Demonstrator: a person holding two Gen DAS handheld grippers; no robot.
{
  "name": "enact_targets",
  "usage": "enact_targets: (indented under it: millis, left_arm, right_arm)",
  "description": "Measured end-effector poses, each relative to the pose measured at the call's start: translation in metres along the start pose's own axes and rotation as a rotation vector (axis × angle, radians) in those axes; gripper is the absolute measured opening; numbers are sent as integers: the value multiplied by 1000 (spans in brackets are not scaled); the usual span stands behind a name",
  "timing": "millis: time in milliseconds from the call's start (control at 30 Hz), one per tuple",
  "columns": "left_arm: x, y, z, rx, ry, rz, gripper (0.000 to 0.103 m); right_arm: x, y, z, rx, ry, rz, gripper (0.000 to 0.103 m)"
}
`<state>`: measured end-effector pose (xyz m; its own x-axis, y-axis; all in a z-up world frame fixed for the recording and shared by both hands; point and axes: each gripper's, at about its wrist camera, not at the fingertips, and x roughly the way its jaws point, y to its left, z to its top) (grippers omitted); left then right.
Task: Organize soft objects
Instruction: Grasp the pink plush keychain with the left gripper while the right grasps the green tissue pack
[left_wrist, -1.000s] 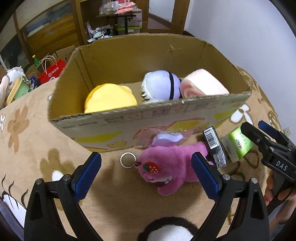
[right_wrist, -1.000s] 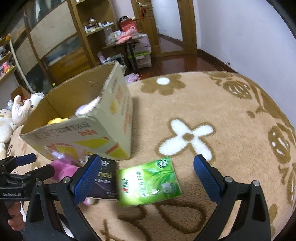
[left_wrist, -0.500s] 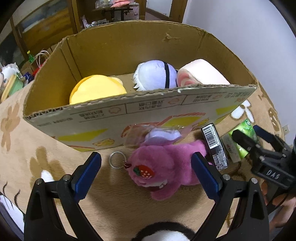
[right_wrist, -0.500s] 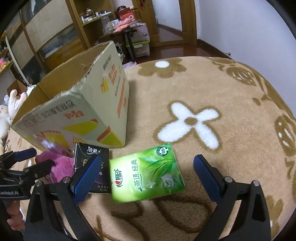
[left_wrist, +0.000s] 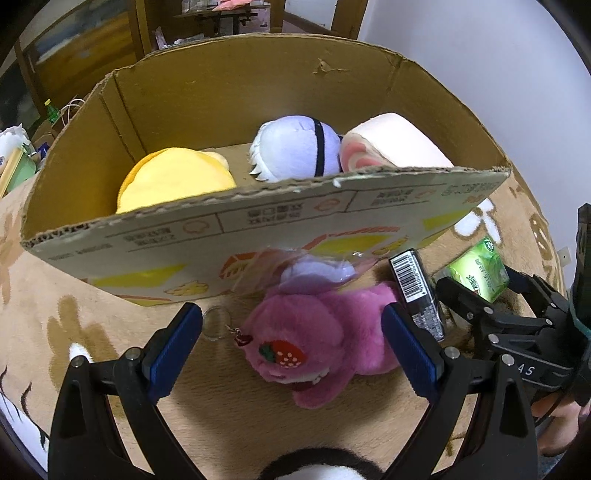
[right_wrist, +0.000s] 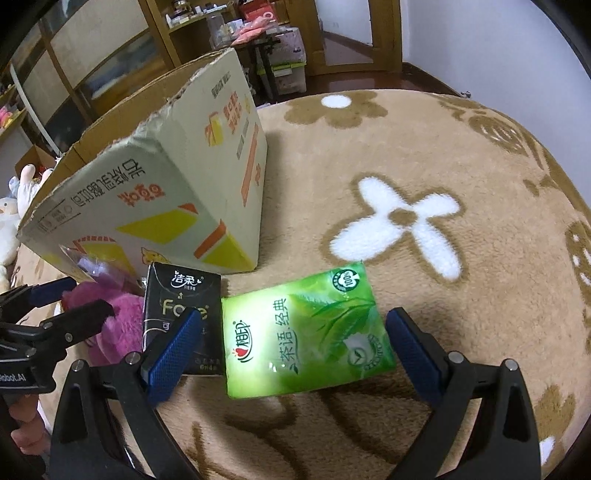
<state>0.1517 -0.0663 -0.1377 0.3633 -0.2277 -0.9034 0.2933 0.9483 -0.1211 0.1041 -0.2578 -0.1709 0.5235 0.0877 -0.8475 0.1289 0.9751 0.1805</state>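
The left hand-held gripper (left_wrist: 291, 347) hangs with its blue-padded fingers spread wide on either side of a pink plush toy (left_wrist: 317, 332), which lies on the tan flower-patterned blanket (right_wrist: 424, 155) just in front of the cardboard box (left_wrist: 221, 229); the pads are not touching the toy. A metal key ring (left_wrist: 217, 319) lies beside the toy's head, and a clear crinkled bag with a pale purple item (left_wrist: 314, 267) sits between the toy and the box wall. Inside the box rest a yellow plush (left_wrist: 173, 184), a lavender plush with a black band (left_wrist: 295, 149) and a pink roll-shaped plush (left_wrist: 391, 142). Next to the pink toy lies a black tissue pack (right_wrist: 181, 314), touching the box's lower corner, and just beside it a green tissue pack (right_wrist: 306, 336) lies flat on the blanket. The right hand-held gripper (right_wrist: 293, 341) is also wide open, its fingers straddling the green pack, one pad overlapping the black pack's edge in view.
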Motion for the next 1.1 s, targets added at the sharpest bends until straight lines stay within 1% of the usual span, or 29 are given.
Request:
enact_targets:
  millis: [100,200,233,300,367,400,467,567,733,767,800,867,933,1100]
  left_arm:
    - [2,0,1,1,-1,-6,97]
    - [5,6,-1,-24,14,-46,96]
    - [6,8,-2,-36,21,-67,94]
    - [8,14,-3,-58,33,-109,84]
    - [8,17,-3,-82,45,-142,79]
    - [9,21,-3,-96,53,-151,78]
    - [8,23,-6,-111,56,-161,75]
    - [3,20,-11,-113,59,-157,70]
    - [-6,18,-18,-122,55,-148,60]
    - [-8,19,-19,-127,55,-146,53]
    - [-8,20,-19,-132,56,-136,50]
    - [-11,24,-22,-156,65,-152,49]
    - [-11,25,-23,-151,84,-156,50]
    - [-12,22,-26,-144,103,-154,55]
  right_arm:
    - [2,-1,0,7,4,0,101]
    - [5,-1,0,3,8,-5,100]
    - [5,-1,0,1,9,-8,99]
    - [6,-1,0,-5,16,-22,96]
    - [5,0,-2,-13,19,-30,94]
    - [5,0,-2,-16,19,-33,93]
    - [4,0,-3,-25,21,-46,89]
    - [2,2,-5,-39,26,-63,83]
    - [0,6,-8,-68,46,-72,82]
    - [-1,5,-8,-66,47,-70,82]
    - [-1,5,-7,-62,46,-66,82]
    - [-3,3,-7,-52,46,-54,82]
    - [-5,3,-7,-46,48,-46,82]
    - [-5,4,-9,-54,53,-48,82]
